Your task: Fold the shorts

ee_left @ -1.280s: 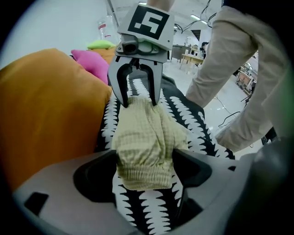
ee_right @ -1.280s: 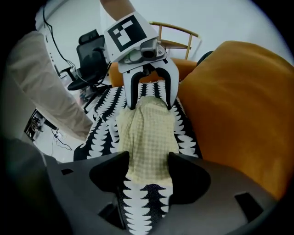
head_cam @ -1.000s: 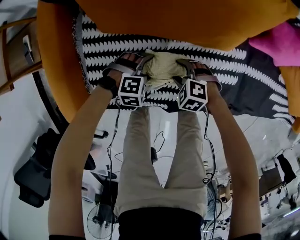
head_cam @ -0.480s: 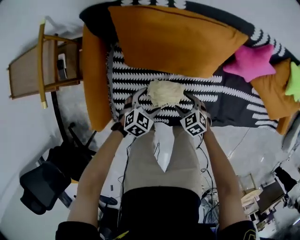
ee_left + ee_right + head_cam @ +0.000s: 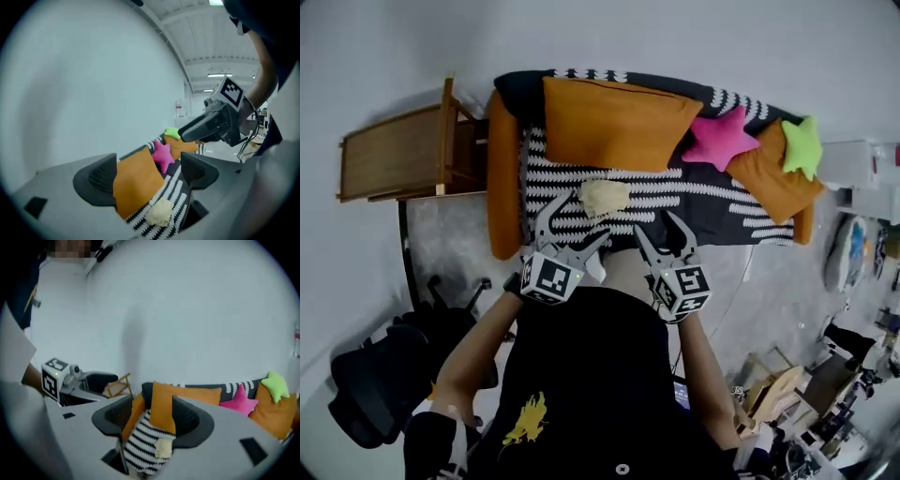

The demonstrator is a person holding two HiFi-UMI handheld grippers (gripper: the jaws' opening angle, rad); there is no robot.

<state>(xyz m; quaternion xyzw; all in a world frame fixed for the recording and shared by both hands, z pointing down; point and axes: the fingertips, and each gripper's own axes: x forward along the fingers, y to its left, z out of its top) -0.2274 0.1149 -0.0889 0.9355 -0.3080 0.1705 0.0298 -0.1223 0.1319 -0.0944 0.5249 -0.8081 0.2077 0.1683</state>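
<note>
Showing the shorts [image 5: 605, 198] as 1 small cream bundle on the striped blanket [image 5: 553, 178] of the sofa [image 5: 500, 202]. As the head view frames it, the bundle sits just in front of the long orange cushion [image 5: 614, 122] and well to the left of the pink star pillow [image 5: 719, 139]. The bundle is compact, with no leg or waistband hanging loose. Its slightly longer side runs along the sofa's length, parallel to the cushion.

The 2 grippers hang in the air in front of the person's chest, well apart from the bundle and touching nothing. The left gripper [image 5: 574, 225] has its jaws spread wide, having just been opening, and holds nothing; its own view shows only the distant sofa between them. The right gripper [image 5: 660, 234] is likewise released and empty, its jaws apart at a narrower gap after closing a little.

Key relation: the shorts lie ahead of and below both grippers, on a line that passes between the 2, a little nearer the left one. In each gripper view the bundle sits low in the gap, slightly toward the right-hand jaw.

Judged from the tidy bundle and the free grippers, the fold looks finished. Any further touch would call for a reach forward and down, with both hands converging on the bundle's short ends.
</note>
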